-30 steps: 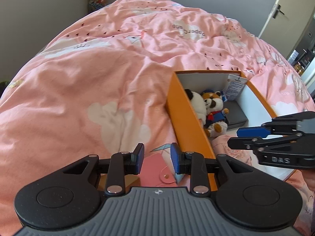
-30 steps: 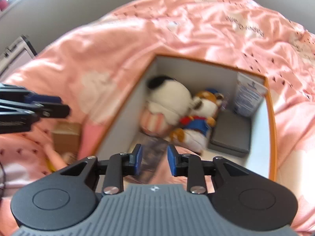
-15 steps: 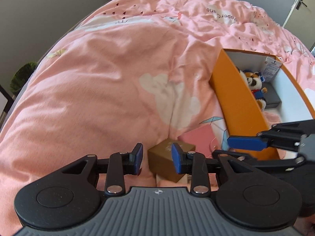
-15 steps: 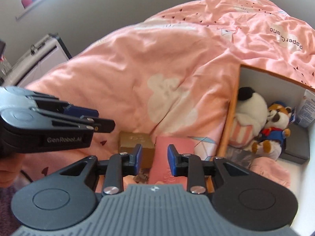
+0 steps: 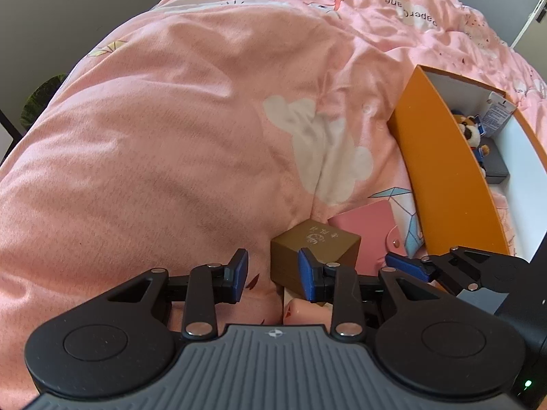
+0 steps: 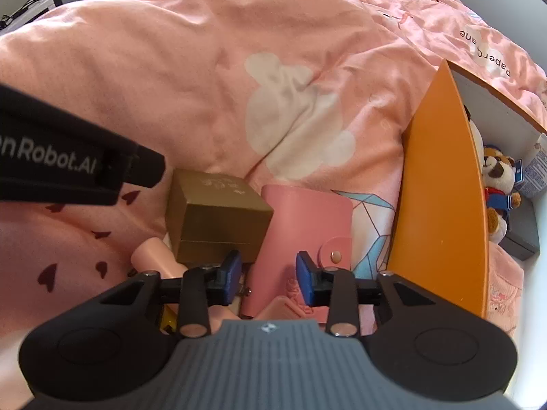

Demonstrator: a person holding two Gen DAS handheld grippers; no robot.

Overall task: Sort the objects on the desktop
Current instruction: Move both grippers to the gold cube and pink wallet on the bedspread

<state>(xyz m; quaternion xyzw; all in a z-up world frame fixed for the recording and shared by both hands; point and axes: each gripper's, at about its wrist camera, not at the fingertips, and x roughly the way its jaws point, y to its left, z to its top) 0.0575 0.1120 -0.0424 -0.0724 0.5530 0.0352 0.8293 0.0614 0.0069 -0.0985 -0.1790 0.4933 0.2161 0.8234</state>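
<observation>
The small gold-brown cardboard box (image 5: 316, 256) lies on the pink quilt (image 5: 177, 143), touching the flat pink leather wallet (image 6: 301, 225) beside the orange storage box (image 6: 441, 205). The left gripper (image 5: 273, 275) hangs over the gold box's near left corner, jaws narrowly apart and empty. The right gripper (image 6: 268, 278) hovers over the wallet, its jaws just opened wider, holding nothing.

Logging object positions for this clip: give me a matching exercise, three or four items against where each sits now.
Things:
1. gold-brown cardboard box
2. pink snap-button wallet
3. plush dog in blue outfit
4. white printed packet

Places:
A. against the far wall inside the orange storage box
B. on the pink quilt, between gold box and orange box
C. left of the wallet, outside
D. inside the orange box, beside a grey case

Pairs: 1-C, 2-B, 3-D, 4-A
</observation>
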